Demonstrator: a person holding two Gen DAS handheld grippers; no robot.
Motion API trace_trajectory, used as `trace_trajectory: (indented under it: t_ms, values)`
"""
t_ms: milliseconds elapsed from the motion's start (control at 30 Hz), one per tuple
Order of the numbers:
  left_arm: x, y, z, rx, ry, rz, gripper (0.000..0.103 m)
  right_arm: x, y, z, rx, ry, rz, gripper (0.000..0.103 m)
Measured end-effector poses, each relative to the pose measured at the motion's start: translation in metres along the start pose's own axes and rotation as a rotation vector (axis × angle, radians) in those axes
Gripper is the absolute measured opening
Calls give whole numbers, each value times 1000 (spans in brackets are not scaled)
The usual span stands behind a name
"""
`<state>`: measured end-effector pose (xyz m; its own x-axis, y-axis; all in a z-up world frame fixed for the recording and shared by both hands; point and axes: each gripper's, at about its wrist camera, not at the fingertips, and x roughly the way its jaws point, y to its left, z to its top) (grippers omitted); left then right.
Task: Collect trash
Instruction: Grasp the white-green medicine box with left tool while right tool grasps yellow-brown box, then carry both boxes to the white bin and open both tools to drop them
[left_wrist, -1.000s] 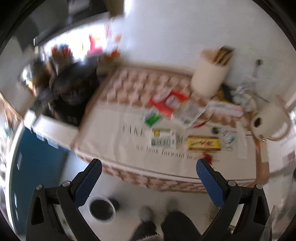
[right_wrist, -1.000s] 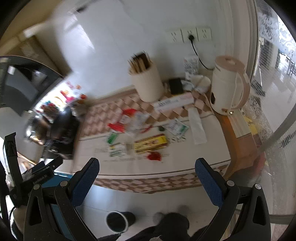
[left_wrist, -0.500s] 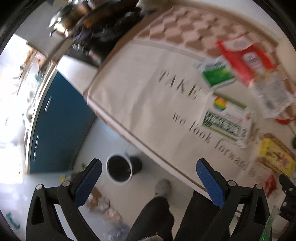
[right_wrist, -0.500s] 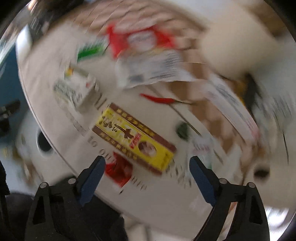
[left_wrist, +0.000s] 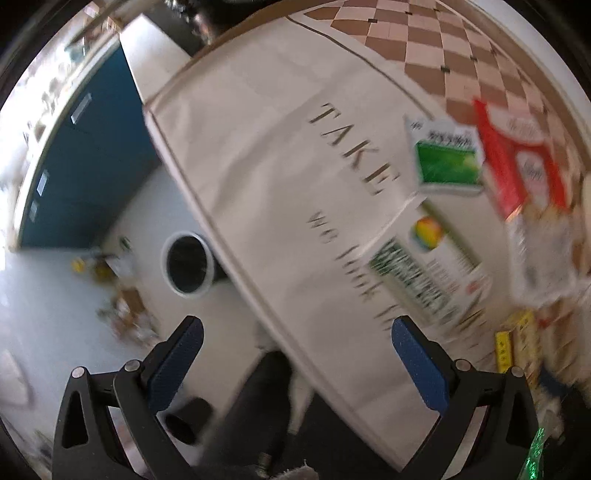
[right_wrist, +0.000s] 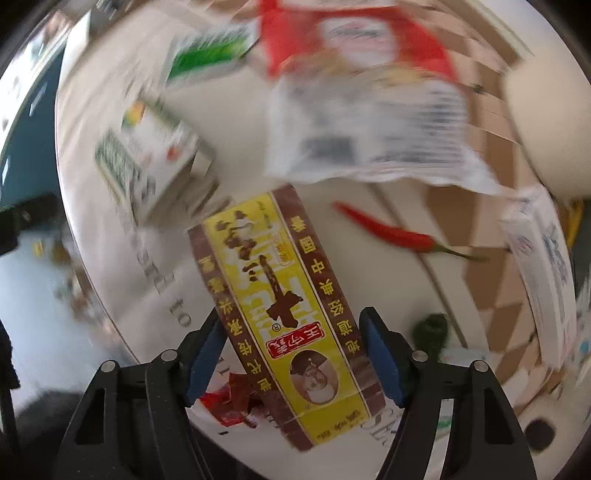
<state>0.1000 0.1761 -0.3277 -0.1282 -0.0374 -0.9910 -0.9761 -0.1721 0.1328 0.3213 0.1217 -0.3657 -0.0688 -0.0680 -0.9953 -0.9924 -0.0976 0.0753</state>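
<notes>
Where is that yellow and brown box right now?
In the right wrist view the yellow and brown box lies flat on the table, between the right gripper's closing jaws, with a red chili to its right.

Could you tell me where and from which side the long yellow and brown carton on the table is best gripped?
Grip the flat-lying yellow and brown carton across its narrow width, from straight above, near the portrait end. The right gripper already straddles it there; its jaws have just been closing, the pads flanking both long edges.
</notes>
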Motion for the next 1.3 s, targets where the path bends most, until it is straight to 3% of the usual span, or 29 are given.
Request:
trace_trajectory:
  t_ms: [133, 267, 367, 433, 467, 533, 767, 833, 1100, 1300]
  values:
    - [16, -13, 21, -133, 113, -135, 103, -32, -36, -6, 175, -109, 28, 71]
    - [40, -25, 40, -245, 205, -242, 103, -34, -75, -11, 306, -166, 5, 70]
    - [59, -38, 47, -313, 265, -275, 101, -35, -101, -7, 399, -178, 23, 69]
    - [73, -40, 48, -343, 304, -266, 88, -42, -114, -9, 449, -196, 29, 69]
    - [69, -42, 49, -349, 273, -256, 86, -47, -118, -9, 461, -200, 31, 69]
    - [62, -49, 52, -285, 218, -218, 70, -51, -124, -11, 483, -207, 32, 69]
    - [43, -87, 28, 198, 9, -31, 70, -46, -114, -6, 512, -213, 49, 68]
    - [47, -93, 18, 275, -18, 4, 70, -43, -109, -12, 506, -204, 49, 68]
    - [37, -116, 2, 336, -97, 36, 68, 7, -98, -24, 493, -60, 11, 68]
    - [-8, -113, -6, 373, -209, 31, 68, 1, -86, -35, 470, -119, -24, 58]
